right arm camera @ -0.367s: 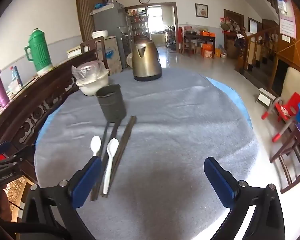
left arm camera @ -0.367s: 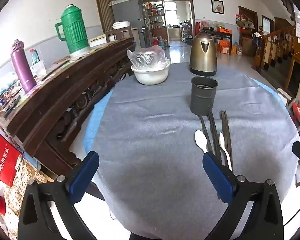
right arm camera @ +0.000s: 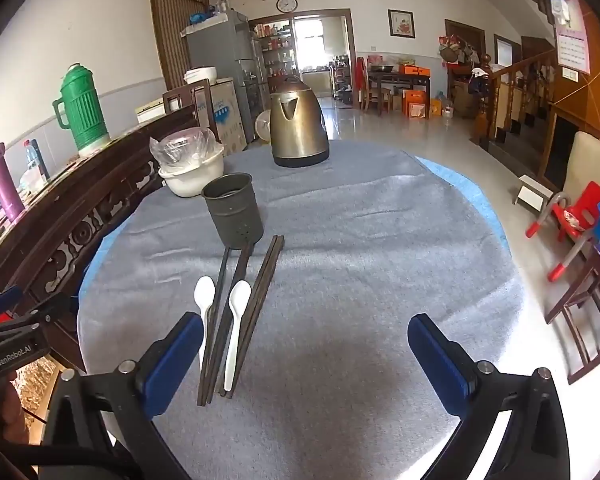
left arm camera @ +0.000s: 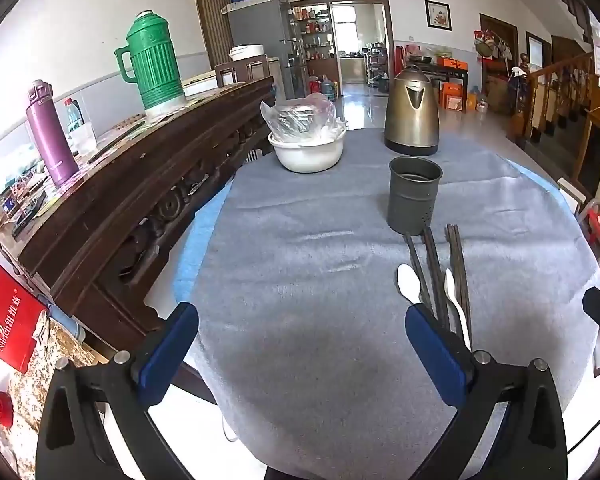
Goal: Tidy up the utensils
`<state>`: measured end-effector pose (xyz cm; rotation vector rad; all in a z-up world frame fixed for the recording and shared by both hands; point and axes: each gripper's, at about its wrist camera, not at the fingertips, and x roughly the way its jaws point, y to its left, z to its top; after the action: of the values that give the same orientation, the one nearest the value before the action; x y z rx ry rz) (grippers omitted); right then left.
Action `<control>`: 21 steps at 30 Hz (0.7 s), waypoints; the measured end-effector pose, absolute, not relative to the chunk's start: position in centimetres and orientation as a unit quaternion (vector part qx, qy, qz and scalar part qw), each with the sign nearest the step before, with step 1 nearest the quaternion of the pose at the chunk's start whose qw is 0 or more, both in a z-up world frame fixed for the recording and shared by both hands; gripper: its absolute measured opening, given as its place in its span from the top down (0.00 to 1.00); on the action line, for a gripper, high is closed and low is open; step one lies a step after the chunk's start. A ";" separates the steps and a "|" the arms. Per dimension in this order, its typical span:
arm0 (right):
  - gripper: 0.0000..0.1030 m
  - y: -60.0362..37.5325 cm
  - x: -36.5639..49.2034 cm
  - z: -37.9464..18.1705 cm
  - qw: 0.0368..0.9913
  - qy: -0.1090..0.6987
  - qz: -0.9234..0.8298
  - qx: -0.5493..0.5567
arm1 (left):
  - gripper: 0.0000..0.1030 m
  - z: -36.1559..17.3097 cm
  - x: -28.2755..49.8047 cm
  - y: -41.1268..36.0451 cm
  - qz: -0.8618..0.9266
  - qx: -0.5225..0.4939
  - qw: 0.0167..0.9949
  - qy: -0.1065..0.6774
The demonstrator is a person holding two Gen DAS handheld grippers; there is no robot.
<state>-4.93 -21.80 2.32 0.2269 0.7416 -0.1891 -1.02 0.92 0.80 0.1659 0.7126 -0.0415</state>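
Chopsticks (right arm camera: pixel 236 312) & spoons (right arm camera: pixel 236 320) flat before holder (right arm camera: pixel 234 210); left gripper (left arm camera: pixel 302 344), right gripper (right arm camera: pixel 306 354) fingers spread, empty.

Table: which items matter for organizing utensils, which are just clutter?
Job:
holder
chopsticks
spoons

Clutter:
kettle
bowl
green flask
purple bottle

Both grippers (left, right) are open, holding nothing.
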 end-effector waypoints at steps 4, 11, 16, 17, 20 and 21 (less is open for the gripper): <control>0.00 -21.4 -5.2 1.6 0.924 0.358 -0.085 0.107 | 0.00 0.6 -0.9 0.9 -0.021 0.083 0.933 0.349; 0.00 -20.9 -7.0 2.5 0.938 0.315 -0.087 0.114 | 0.00 1.4 -2.4 0.8 -0.022 0.083 0.941 0.328; 0.00 -20.1 -8.9 3.1 0.948 0.287 -0.090 0.107 | 0.00 2.2 -3.5 1.2 -0.024 0.084 0.943 0.320; 0.00 -19.9 -9.2 3.2 0.949 0.284 -0.091 0.103 | 0.00 2.3 -3.8 1.2 -0.023 0.085 0.944 0.317; 0.00 -19.5 -10.0 3.6 0.951 0.280 -0.086 0.102 | 0.00 2.6 -4.7 1.3 -0.025 0.086 0.945 0.313; 0.00 -19.4 -10.3 3.7 0.951 0.279 -0.084 0.102 | 0.00 2.7 -5.1 1.4 -0.024 0.087 0.946 0.310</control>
<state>-10.29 -19.37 3.68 0.2083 0.5665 -0.1706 -5.06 1.40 2.74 0.1770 0.6317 -0.0484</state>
